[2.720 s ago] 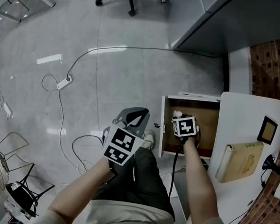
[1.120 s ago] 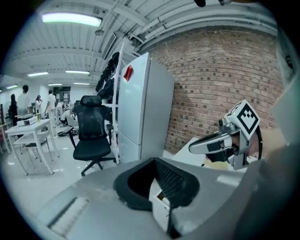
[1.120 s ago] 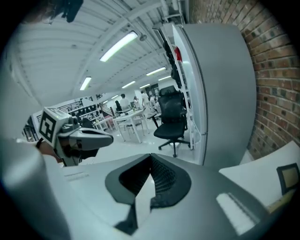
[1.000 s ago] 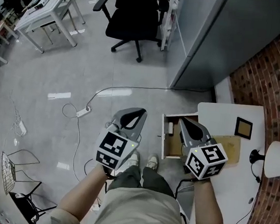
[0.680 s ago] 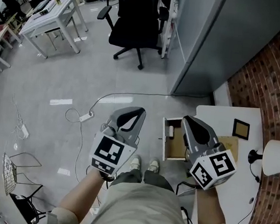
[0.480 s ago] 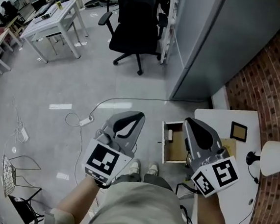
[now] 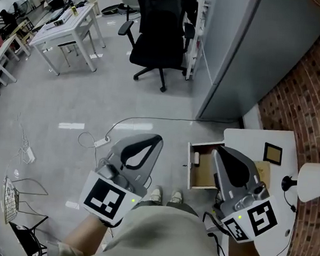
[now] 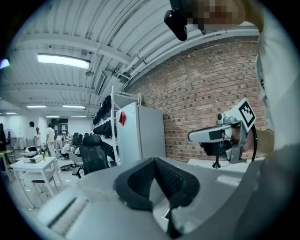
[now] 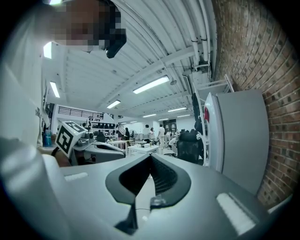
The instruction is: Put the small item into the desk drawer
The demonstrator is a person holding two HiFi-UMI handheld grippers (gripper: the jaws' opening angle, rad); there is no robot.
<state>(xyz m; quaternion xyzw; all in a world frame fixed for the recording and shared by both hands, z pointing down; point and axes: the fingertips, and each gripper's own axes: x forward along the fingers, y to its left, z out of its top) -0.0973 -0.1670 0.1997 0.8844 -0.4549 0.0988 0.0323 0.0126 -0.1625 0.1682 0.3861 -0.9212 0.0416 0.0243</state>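
The wooden desk drawer [image 7: 206, 177] stands pulled out of the white desk [image 7: 243, 139]. A small white item [image 7: 197, 159] lies inside it near its left wall. Both grippers are held high, close under the head camera and well above the drawer. My left gripper [image 7: 158, 139] hangs over the floor to the drawer's left, its jaws together and empty [image 8: 153, 160]. My right gripper [image 7: 217, 153] hangs over the drawer's right part, jaws also together with nothing between them [image 9: 150, 157]. Each gripper view shows the other gripper [image 8: 220, 136] and its marker cube [image 9: 65, 136] alongside, pointing roughly level into the room.
A table lamp [image 7: 312, 181], a picture frame [image 7: 273, 153] and a tan book [image 7: 263, 167] are on the desk. A tall grey cabinet [image 7: 252, 49] and brick wall [image 7: 317, 72] stand behind it. A black office chair [image 7: 158, 34], white tables [image 7: 68, 31] and a power strip with cable [image 7: 99, 142] occupy the floor.
The right gripper has come out of the drawer, and both grippers have risen towards the head camera. The person has straightened up, so more of the room shows.
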